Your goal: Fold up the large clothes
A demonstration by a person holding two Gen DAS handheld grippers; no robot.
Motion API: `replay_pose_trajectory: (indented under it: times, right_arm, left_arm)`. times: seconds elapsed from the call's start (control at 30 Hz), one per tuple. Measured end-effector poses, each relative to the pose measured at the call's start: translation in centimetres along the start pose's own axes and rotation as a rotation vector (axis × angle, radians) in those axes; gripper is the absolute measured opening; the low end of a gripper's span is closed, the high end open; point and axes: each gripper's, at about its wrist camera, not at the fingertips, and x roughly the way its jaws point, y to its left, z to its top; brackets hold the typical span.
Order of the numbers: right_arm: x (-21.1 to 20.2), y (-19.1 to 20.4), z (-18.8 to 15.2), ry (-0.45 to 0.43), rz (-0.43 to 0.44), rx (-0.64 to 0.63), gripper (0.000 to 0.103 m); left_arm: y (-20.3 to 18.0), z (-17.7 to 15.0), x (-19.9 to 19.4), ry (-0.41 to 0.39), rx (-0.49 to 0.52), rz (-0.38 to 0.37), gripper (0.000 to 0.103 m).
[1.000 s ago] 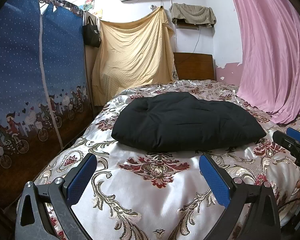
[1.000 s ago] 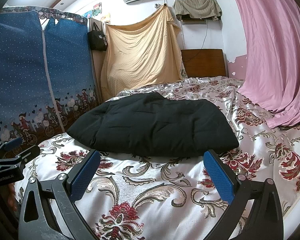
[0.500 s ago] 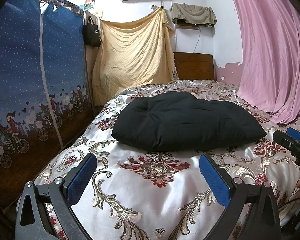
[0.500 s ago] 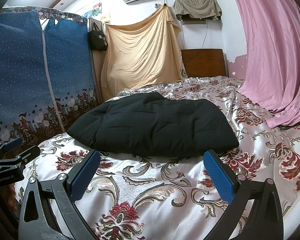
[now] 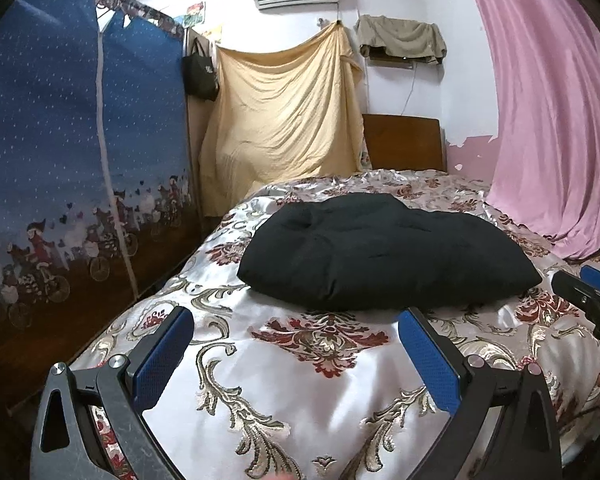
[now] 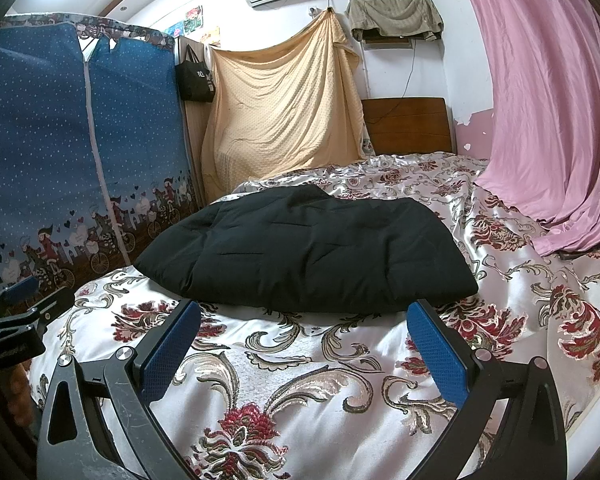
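Note:
A black padded garment [image 5: 384, 252] lies folded into a thick bundle in the middle of the bed; it also shows in the right wrist view [image 6: 312, 252]. My left gripper [image 5: 296, 344] is open and empty, held over the bedspread just short of the garment's near edge. My right gripper [image 6: 306, 340] is open and empty too, just short of the same edge. The right gripper's tip shows at the right edge of the left wrist view [image 5: 588, 288]. The left gripper shows at the left edge of the right wrist view [image 6: 24, 308].
The bed carries a shiny floral bedspread [image 5: 300, 392]. A blue fabric wardrobe [image 5: 60, 160] stands along the left side. A pink curtain [image 5: 548, 120] hangs on the right and drapes onto the bed. A yellow sheet [image 5: 284, 120] and wooden headboard [image 5: 404, 142] are at the far end.

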Motion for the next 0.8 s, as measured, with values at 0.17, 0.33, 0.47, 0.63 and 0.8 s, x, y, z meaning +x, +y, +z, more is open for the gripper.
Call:
replay_pose_trajectory:
  times: [0.17, 0.33, 0.47, 0.63, 0.8]
  right_arm:
    - [0.03, 0.0, 0.0, 0.001, 0.0, 0.003, 0.101]
    - [0.04, 0.0, 0.0, 0.001, 0.001, 0.002, 0.101]
    - [-0.02, 0.06, -0.1, 0.002, 0.0, 0.003, 0.101]
    - [-0.02, 0.05, -0.19, 0.004, 0.0, 0.003, 0.101]
    - [-0.1, 0.27, -0.3, 0.004, -0.001, 0.003, 0.101]
  left_arm:
    - [-0.54, -0.07, -0.65, -0.016, 0.008, -0.008, 0.103]
    - [-0.6, -0.09, -0.7, -0.028, 0.013, -0.005, 0.103]
    - [-0.89, -0.25, -0.96, -0.046, 0.022, 0.005, 0.103]
    - [-0.98, -0.25, -1.01, -0.046, 0.022, 0.005, 0.103]
    - [-1.03, -0.23, -1.03, -0.04, 0.019, 0.003, 0.103]
